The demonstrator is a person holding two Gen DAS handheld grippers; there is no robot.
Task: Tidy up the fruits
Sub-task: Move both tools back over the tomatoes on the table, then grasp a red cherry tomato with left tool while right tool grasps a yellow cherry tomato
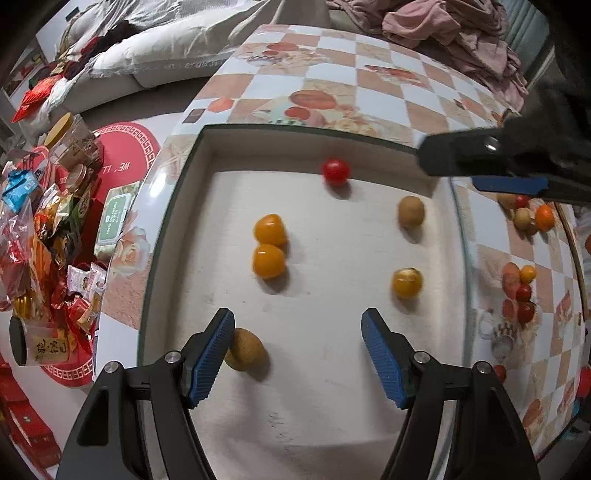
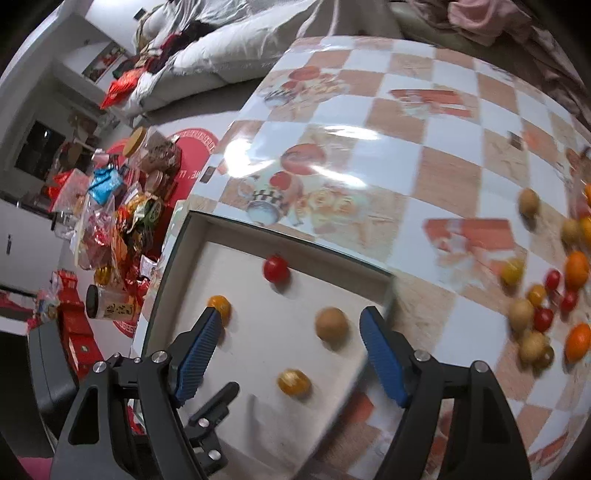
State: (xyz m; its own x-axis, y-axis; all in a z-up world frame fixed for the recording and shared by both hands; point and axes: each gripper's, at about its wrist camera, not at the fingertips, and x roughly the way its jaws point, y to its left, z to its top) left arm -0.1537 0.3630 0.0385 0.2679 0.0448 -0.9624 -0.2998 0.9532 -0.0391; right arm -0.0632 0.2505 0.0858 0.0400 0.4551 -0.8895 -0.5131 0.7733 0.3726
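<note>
A shallow white tray [image 1: 207, 155] lies on the checkered table. In it are a red cherry tomato [image 1: 335, 171], two orange fruits side by side [image 1: 269, 245], a yellow-orange fruit [image 1: 406, 282] and two brown round fruits [image 1: 410, 211], one [image 1: 244, 349] beside my left gripper's left finger. My left gripper [image 1: 297, 350] is open and empty above the tray's near part. My right gripper [image 2: 290, 350] is open and empty over the tray's right side [image 2: 388, 284], above a brown fruit [image 2: 331, 325]. Its fingers show in the left wrist view [image 1: 480, 162]. A pile of loose fruits [image 2: 543, 310] lies on the table to the right.
The table has a glossy orange-and-white checkered cloth [image 2: 406, 147]. Left of it, a low red stand holds snack packets and jars [image 1: 51, 229]. A sofa with pillows [image 1: 166, 48] and pink clothes [image 1: 443, 29] lie beyond the table.
</note>
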